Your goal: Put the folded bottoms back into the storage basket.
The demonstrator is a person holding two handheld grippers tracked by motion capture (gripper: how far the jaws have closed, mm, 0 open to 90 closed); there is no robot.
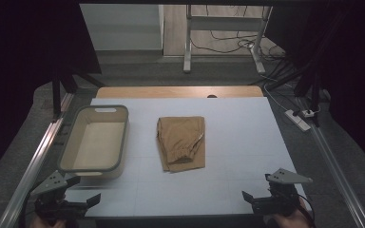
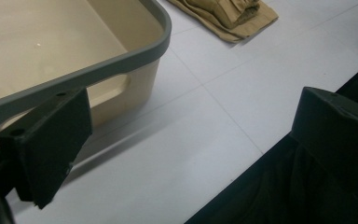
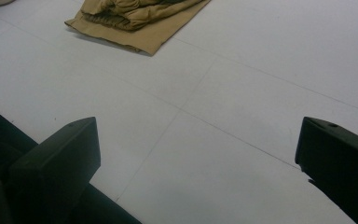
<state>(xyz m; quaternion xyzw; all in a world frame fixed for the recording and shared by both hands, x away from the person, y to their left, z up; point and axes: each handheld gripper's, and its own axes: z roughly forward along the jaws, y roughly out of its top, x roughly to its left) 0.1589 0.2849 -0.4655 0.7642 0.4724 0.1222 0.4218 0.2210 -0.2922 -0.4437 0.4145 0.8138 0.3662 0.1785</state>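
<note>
Tongs beside empty basket

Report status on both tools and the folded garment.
Left tool open, empty, by the basket. Right tool open, empty, at the near table edge. Tan folded garment untouched mid-table. Nothing in the way.

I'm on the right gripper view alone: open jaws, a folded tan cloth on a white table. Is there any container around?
Observer: Yes, a beige bin with a grey rim stands left of the cloth, apart from it.
Operator: Anything in it?
Observer: No, the high view shows its bare floor.
Operator: Where is the other gripper?
Observer: The left gripper is just short of the bin's near end, with its jaws wide open and nothing between them.
</note>
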